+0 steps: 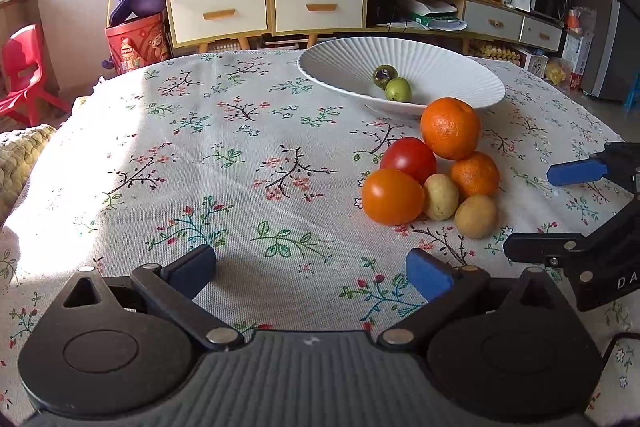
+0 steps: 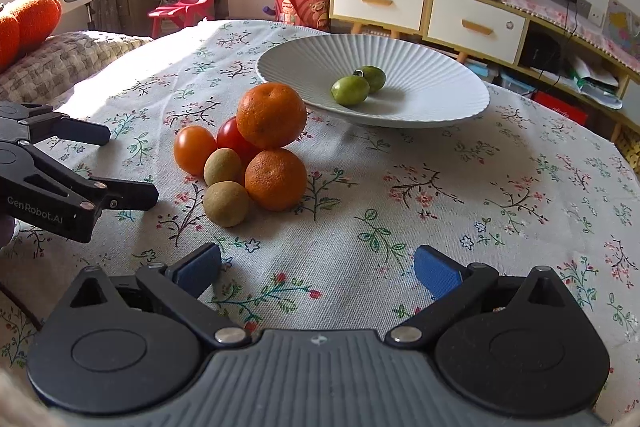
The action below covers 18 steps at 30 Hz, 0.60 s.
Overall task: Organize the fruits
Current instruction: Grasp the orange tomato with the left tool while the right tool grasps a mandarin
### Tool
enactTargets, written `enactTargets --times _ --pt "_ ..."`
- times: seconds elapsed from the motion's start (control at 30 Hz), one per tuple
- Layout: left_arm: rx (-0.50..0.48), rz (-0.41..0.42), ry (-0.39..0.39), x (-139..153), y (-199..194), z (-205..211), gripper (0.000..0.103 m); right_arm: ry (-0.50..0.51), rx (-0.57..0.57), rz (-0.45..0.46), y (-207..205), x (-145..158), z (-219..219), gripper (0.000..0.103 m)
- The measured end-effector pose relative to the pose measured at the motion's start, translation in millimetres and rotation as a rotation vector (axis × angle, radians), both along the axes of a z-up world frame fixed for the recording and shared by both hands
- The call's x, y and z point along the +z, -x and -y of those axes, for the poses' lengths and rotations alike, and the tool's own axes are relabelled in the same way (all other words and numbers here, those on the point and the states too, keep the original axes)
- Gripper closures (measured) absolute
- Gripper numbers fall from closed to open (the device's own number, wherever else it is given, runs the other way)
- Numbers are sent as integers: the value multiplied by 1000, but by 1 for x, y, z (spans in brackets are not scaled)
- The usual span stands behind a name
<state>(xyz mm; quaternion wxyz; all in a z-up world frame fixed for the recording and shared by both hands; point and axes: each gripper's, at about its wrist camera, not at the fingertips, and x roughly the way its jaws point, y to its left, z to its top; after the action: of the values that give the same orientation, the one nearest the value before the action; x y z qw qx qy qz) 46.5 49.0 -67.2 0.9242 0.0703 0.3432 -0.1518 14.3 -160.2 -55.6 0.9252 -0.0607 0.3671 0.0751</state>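
A pile of fruit lies on the floral tablecloth: a large orange [image 1: 450, 127] [image 2: 271, 115], a smaller orange [image 1: 475, 174] [image 2: 275, 179], a red tomato [image 1: 409, 159] [image 2: 234, 141], an orange tomato [image 1: 393, 196] [image 2: 194, 149] and two small brown fruits [image 1: 476, 215] [image 2: 226, 203]. A white ribbed bowl [image 1: 452, 67] [image 2: 432, 83] behind them holds two green fruits [image 1: 398, 89] [image 2: 349, 90]. My left gripper [image 1: 312, 273] [image 2: 130, 165] is open and empty, left of the pile. My right gripper [image 2: 318, 273] [image 1: 548, 211] is open and empty, right of the pile.
The round table [image 1: 224, 155] carries the floral cloth. Behind it stand a cabinet with drawers [image 1: 272, 7], a red bucket [image 1: 138, 43] and a red chair [image 1: 24, 71]. A cushion [image 2: 60, 63] lies at the table's left side.
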Motion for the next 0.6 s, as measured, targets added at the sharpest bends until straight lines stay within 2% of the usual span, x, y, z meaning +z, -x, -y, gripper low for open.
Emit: enactTargets --times 0.3,0.43,0.5,0.6 --pt "-27 3 6 0 -8 10 12 -3 -45 18 -13 -2 2 1" --pt "-64 16 11 2 -8 14 25 8 -39 18 -17 -2 -3 2" --pt "-79 21 16 2 -8 16 35 6 -30 22 -19 -1 -6 8" --pt "-85 18 23 3 -11 16 40 9 -13 22 -19 1 -7 14"
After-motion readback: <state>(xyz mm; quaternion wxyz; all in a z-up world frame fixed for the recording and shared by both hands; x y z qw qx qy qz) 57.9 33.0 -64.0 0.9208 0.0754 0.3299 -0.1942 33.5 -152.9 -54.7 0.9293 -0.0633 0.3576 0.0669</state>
